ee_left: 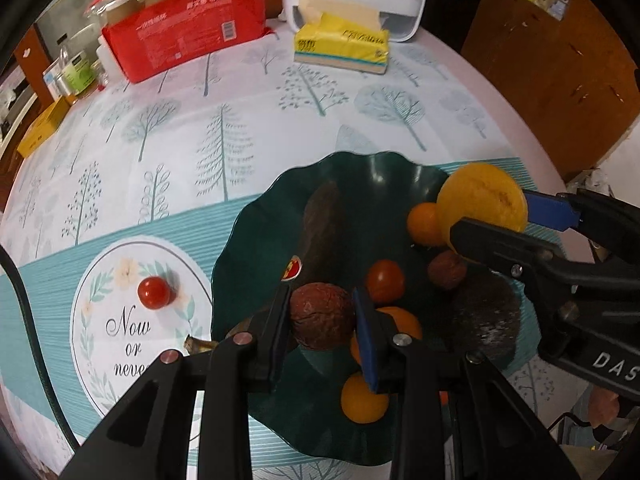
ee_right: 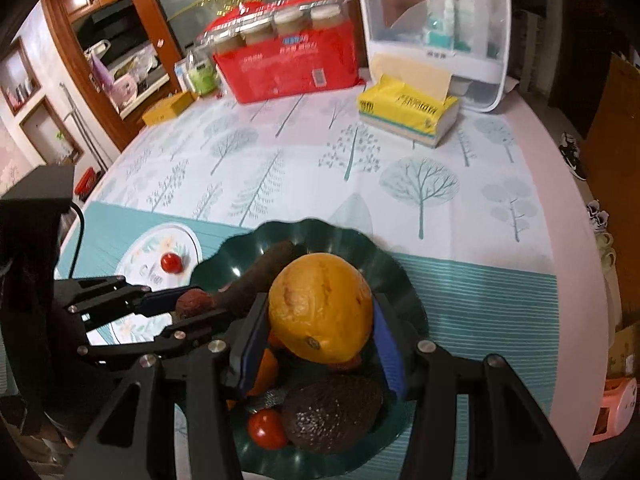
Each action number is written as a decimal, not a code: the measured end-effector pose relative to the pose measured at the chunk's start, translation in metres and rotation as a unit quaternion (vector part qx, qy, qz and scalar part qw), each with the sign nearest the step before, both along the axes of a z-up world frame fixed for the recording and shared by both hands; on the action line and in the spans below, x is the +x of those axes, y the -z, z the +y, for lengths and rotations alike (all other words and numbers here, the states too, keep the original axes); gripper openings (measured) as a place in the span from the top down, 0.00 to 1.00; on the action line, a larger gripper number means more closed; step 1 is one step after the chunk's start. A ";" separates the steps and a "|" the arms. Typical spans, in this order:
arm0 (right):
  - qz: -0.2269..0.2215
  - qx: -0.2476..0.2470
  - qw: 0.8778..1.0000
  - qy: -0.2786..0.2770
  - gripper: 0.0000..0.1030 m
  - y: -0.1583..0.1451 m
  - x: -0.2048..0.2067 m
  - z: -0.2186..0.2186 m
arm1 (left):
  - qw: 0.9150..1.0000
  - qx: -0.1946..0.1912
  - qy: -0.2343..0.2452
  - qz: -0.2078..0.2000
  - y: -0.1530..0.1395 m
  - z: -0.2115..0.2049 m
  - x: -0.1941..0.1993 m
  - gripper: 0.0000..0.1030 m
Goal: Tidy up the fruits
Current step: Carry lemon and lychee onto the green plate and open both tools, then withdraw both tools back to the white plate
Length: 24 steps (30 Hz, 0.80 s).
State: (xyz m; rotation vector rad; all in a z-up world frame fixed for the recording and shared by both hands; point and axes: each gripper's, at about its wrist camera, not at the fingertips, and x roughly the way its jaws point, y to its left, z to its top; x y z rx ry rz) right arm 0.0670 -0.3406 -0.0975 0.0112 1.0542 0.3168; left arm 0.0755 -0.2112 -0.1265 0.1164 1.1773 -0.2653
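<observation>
We see a tablecloth (ee_left: 168,128) printed with trees over the tabletop, and on it, toward the near edge, a dark green scalloped plate (ee_left: 256,236) holding most of the fruit. At the far edge stand a white organiser (ee_right: 472,32), a red pack (ee_left: 188,28) and a yellow tissue pack (ee_left: 340,46).

Over the plate's right side our right gripper (ee_right: 320,316) clamps a large orange (ee_right: 320,304) between its blue pads, clear above the fruit below. In the plate lie an avocado (ee_right: 332,414), a long brown fruit (ee_left: 324,224) and several small orange fruits (ee_left: 364,398).

Our left gripper (ee_left: 322,320) is closed on a wrinkled brown passion fruit (ee_left: 320,314), held over the plate's left side. A second passion fruit (ee_left: 446,270) rests in the plate near a cherry tomato (ee_left: 384,280).

Another cherry tomato (ee_left: 154,292) sits alone on the cloth, left of the plate, on the round "Now or never" motif. A brown stem end (ee_left: 198,346) pokes out at the plate's left rim; we cannot tell what it belongs to.
</observation>
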 end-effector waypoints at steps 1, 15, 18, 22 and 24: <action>0.005 -0.002 1.000 -0.005 0.51 0.004 0.000 0.001 | 1.000 0.004 -0.004 0.002 0.002 0.001 -0.001 0.71; 0.010 0.003 1.000 -0.019 0.46 0.007 -0.007 0.006 | 0.999 0.020 -0.025 -0.029 -0.011 0.012 -0.018 0.27; 0.009 -0.001 1.000 -0.013 0.46 0.005 -0.011 0.007 | 0.999 0.023 -0.023 -0.032 -0.013 0.013 -0.023 0.25; 0.009 -0.003 1.000 -0.003 0.46 0.003 -0.018 0.006 | 0.999 0.021 -0.019 -0.034 -0.016 0.014 -0.030 0.25; 0.008 -0.003 1.000 0.002 0.46 0.001 -0.021 0.006 | 0.999 0.020 -0.016 -0.035 -0.017 0.015 -0.034 0.25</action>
